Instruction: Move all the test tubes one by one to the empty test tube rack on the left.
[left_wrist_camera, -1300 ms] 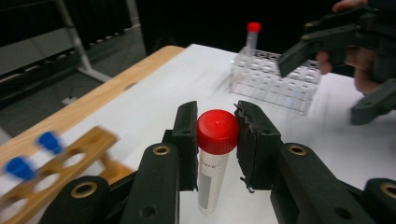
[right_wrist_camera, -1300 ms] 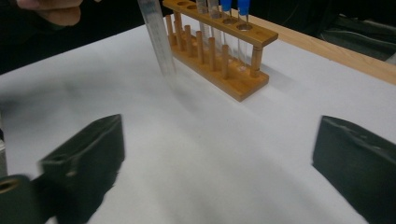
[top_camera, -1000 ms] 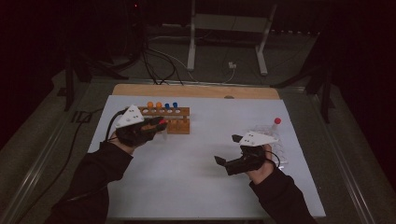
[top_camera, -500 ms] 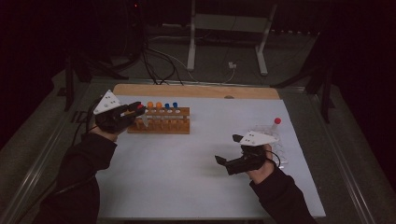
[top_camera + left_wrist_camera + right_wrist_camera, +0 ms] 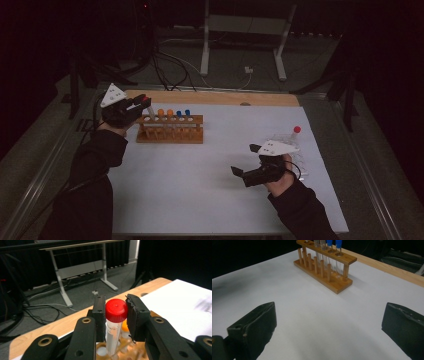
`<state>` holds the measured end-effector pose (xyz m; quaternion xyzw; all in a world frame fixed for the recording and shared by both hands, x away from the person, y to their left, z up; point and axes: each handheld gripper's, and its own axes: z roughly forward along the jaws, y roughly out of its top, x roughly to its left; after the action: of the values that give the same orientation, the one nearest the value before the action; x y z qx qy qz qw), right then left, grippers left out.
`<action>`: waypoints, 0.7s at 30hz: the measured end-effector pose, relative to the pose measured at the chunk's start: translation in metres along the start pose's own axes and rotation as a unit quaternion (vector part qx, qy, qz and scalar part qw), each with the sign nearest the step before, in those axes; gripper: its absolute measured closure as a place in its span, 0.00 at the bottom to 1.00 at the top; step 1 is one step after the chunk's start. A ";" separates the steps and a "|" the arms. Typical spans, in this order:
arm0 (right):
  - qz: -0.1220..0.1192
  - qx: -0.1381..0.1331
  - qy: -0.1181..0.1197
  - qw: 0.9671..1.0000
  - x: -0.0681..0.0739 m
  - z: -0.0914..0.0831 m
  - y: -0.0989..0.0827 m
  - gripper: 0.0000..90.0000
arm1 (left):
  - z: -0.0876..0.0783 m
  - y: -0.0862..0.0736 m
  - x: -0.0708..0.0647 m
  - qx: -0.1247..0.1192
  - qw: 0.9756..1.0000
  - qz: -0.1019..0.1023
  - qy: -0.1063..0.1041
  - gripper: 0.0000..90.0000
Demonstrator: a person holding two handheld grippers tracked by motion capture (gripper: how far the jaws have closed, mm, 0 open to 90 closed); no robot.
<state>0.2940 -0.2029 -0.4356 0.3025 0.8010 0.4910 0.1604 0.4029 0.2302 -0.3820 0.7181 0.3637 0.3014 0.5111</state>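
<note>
two black tongs [image 5: 115, 315] pinch a clear (red-capped) tube [image 5: 113, 326]

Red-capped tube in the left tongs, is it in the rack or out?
Out: red-capped tube is clamped above the wooden rack.

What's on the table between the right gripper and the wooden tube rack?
Nothing: in the right gripper view, only bare white table cover lies between the open right gripper and the wooden rack. The high view shows the same bare stretch.
</note>
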 end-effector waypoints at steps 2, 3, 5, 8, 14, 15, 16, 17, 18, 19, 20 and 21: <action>0.001 0.000 0.000 1.000 0.000 0.000 0.000 0.00 | 0.006 -0.001 0.002 0.001 1.000 -0.005 0.004 0.80; 0.002 0.001 0.001 1.000 -0.001 0.001 -0.001 0.00 | 0.009 -0.002 0.002 0.003 1.000 -0.004 0.007 0.80; 0.001 0.002 0.000 1.000 -0.001 0.000 -0.001 0.00 | 0.014 -0.004 0.002 0.005 1.000 -0.006 0.011 0.80; 0.002 0.003 0.000 1.000 -0.002 0.000 -0.001 0.00 | 0.020 -0.010 0.002 0.009 1.000 -0.008 0.017 0.80; 0.002 0.004 0.001 1.000 -0.002 -0.001 -0.002 0.00 | 0.026 -0.024 0.003 0.018 0.999 -0.015 0.028 0.80; 0.002 0.005 0.002 1.000 -0.002 -0.001 -0.002 0.00 | 0.026 -0.026 0.004 0.019 0.999 -0.016 0.031 0.80; 0.003 0.005 0.002 1.000 -0.002 -0.001 -0.002 0.00 | 0.027 -0.027 0.004 0.021 0.999 -0.018 0.031 0.80; 0.002 0.005 0.003 1.000 -0.002 -0.001 -0.002 0.00 | 0.027 -0.029 0.004 0.021 0.999 -0.021 0.031 0.80; 0.002 0.006 0.003 1.000 -0.002 0.000 -0.002 0.00 | 0.028 -0.031 0.004 0.022 0.999 -0.021 0.030 0.80; 0.002 0.007 0.003 1.000 -0.002 0.000 -0.002 0.00 | 0.029 -0.033 0.004 0.024 0.999 -0.022 0.030 0.80; 0.002 0.007 0.003 1.000 -0.002 0.000 -0.002 0.00 | 0.029 -0.035 0.003 0.025 0.999 -0.023 0.031 0.80; 0.002 0.007 0.004 1.000 -0.002 0.000 -0.002 0.00 | 0.030 -0.037 0.003 0.027 0.999 -0.027 0.029 0.80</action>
<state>0.2951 -0.2050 -0.4378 0.3032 0.8044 0.4871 0.1544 0.4211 0.2252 -0.4262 0.7122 0.4056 0.2987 0.4889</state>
